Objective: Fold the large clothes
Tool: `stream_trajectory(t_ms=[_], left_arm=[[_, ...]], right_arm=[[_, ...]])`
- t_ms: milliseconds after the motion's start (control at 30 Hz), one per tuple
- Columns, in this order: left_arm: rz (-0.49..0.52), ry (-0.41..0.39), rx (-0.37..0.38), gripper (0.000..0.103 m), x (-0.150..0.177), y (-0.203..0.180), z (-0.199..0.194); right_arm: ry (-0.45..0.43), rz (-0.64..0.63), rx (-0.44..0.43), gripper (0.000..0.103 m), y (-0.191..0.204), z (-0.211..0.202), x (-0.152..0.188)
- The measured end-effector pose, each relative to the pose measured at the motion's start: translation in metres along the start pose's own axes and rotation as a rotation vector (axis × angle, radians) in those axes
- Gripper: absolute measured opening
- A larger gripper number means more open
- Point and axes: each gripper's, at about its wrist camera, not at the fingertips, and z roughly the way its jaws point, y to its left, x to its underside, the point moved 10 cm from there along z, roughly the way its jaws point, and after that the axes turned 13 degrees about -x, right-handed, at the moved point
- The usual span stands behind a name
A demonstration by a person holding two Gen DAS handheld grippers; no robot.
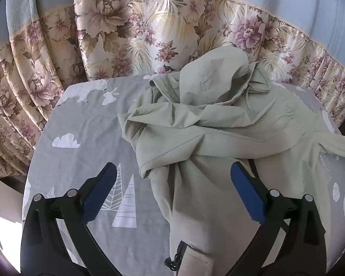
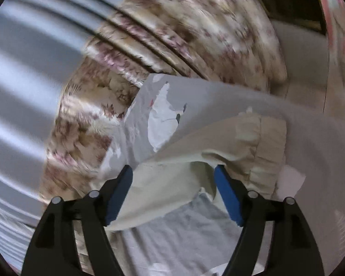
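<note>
Left gripper [image 1: 173, 172] gapes above the crumpled garment [image 1: 209, 124] just ahead.

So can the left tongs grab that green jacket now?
Probably yes. The left tongs are open above the crumpled green jacket on the grey sheet, and nothing lies between them.

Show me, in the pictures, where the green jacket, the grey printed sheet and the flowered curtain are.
green jacket [image 1: 218, 124]: left wrist view, on its crumpled middle.
grey printed sheet [image 1: 85, 119]: left wrist view, on a bare part left of the jacket.
flowered curtain [image 1: 135, 30]: left wrist view, on its flowered band.
</note>
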Motion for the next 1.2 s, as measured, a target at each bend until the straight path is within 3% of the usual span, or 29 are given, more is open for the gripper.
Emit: stream_trajectory(t_ms=[167, 267, 333, 367, 400, 533, 633, 733, 833, 933, 1133, 1200], left_arm=[[-0.006, -0.009, 0.022, 0.100, -0.001, -0.005, -0.002], [0.000, -0.009, 0.025, 0.100, 0.001, -0.005, 0.000], [-0.002, -0.005, 0.027, 0.100, 0.002, -0.004, 0.002], [-0.005, -0.004, 0.027, 0.100, 0.002, -0.002, 0.003], [-0.008, -0.003, 0.026, 0.100, 0.003, -0.001, 0.003], [-0.012, -0.005, 0.019, 0.100, 0.005, 0.007, 0.004], [-0.012, -0.007, 0.002, 0.100, 0.002, 0.014, 0.006], [-0.026, -0.013, -0.005, 0.100, -0.007, 0.017, 0.008], [-0.021, -0.021, -0.011, 0.100, -0.014, 0.014, 0.010], [-0.007, -0.023, -0.019, 0.100, -0.018, 0.009, 0.015], [-0.020, 0.003, 0.002, 0.100, -0.021, 0.005, 0.028], [-0.045, 0.019, 0.011, 0.100, -0.022, 0.009, 0.032]], right_arm=[[-0.039, 0.219, 0.017, 0.074, -0.023, 0.015, -0.003], [-0.050, 0.240, 0.056, 0.074, -0.030, 0.027, -0.007], [-0.046, 0.191, 0.075, 0.065, -0.031, 0.037, -0.010], [-0.061, 0.144, 0.064, 0.028, -0.027, 0.040, -0.012], [-0.064, 0.091, 0.053, 0.009, -0.023, 0.040, -0.015], [-0.108, -0.086, 0.053, 0.005, -0.003, 0.041, -0.033], [-0.167, -0.254, 0.031, 0.005, 0.041, 0.032, -0.048], [-0.224, -0.469, 0.024, 0.005, 0.110, 0.023, -0.049], [-0.199, -0.653, -0.016, 0.005, 0.185, 0.028, -0.020], [-0.113, -0.825, -0.049, 0.005, 0.246, 0.053, 0.035], [0.115, -1.109, -0.143, 0.004, 0.327, 0.132, 0.194], [0.272, -1.160, -0.171, 0.011, 0.333, 0.172, 0.264]])
